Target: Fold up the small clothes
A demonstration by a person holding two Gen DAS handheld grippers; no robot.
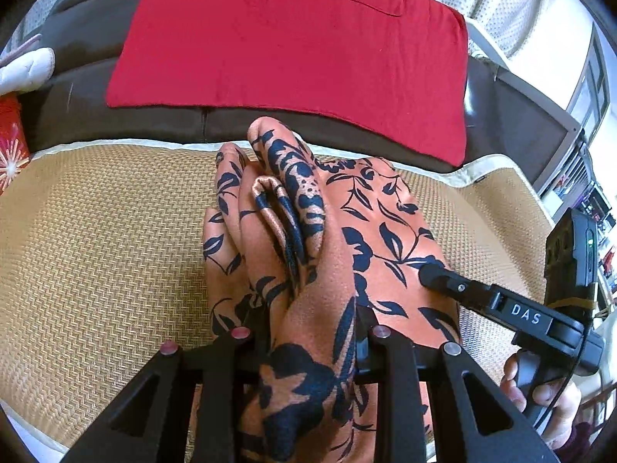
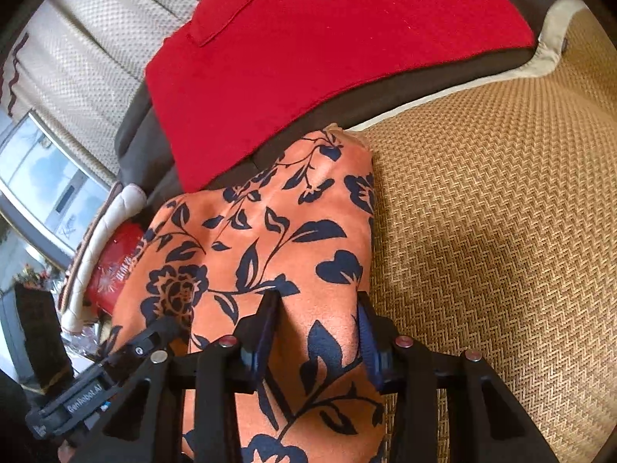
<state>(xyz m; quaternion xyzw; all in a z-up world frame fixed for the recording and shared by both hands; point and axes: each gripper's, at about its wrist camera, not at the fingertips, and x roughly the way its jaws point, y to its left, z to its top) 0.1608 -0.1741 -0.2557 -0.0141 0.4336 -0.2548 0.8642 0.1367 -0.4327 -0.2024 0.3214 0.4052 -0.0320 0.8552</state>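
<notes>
Now both claws, L [image 1: 308,332] & R [image 2: 316,320], pinch orange floral garment [image 2: 270,231] over woven mat [image 2: 501,231].

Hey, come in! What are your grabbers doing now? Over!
Both grippers, left and right, clamped on orange flowered cloth. Red cloth lies folded behind. Nothing blocking.

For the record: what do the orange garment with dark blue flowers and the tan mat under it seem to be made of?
Orange floral garment: thin, soft fabric with a slight sheen on its folds, likely satin-like or brushed synthetic; it drapes and bunches between both grippers. Tan mat: woven, rattan or bamboo-like, with a matte herringbone weave and cream cloth edging.
</notes>
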